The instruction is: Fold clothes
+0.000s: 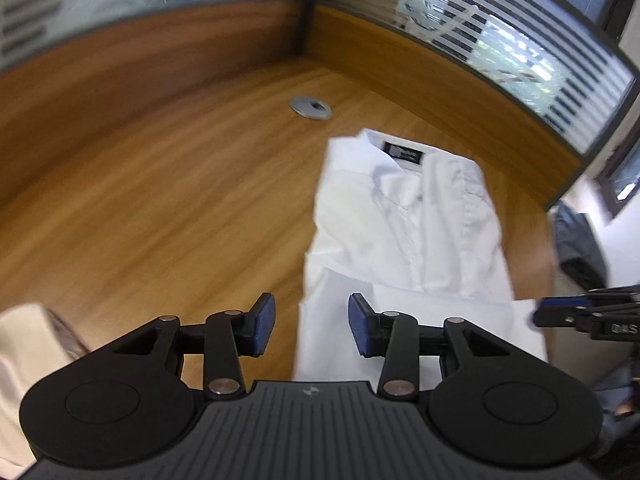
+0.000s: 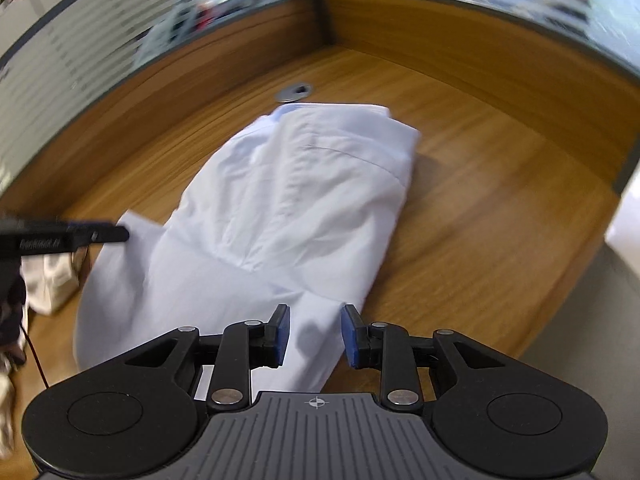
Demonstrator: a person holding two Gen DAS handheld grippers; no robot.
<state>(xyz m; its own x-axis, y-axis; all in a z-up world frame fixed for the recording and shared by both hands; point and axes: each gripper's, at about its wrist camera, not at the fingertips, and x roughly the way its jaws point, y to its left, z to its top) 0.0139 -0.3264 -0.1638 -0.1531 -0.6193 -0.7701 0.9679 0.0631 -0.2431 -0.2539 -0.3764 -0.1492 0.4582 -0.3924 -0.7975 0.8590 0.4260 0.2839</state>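
Observation:
A white shirt (image 1: 404, 224) lies partly folded on the wooden desk (image 1: 160, 200), its collar and black label at the far end. My left gripper (image 1: 312, 326) hovers open over the shirt's near left edge, and nothing is pressed between its blue pads (image 1: 264, 322). In the right wrist view the same shirt (image 2: 288, 200) stretches away from me. Over its near right hem my right gripper (image 2: 316, 336) is open, with cloth showing below the gap. Each gripper appears in the other's view: the right gripper (image 1: 560, 308) at the shirt's near right corner, the left gripper (image 2: 100, 235) at its near left corner.
A round metal cable grommet (image 1: 311, 107) sits in the desk beyond the collar. Wooden partition panels topped with striped glass (image 1: 520, 60) close off the far sides. A beige cloth (image 1: 24, 344) lies at the near left, and a dark garment (image 1: 580, 248) hangs past the right edge.

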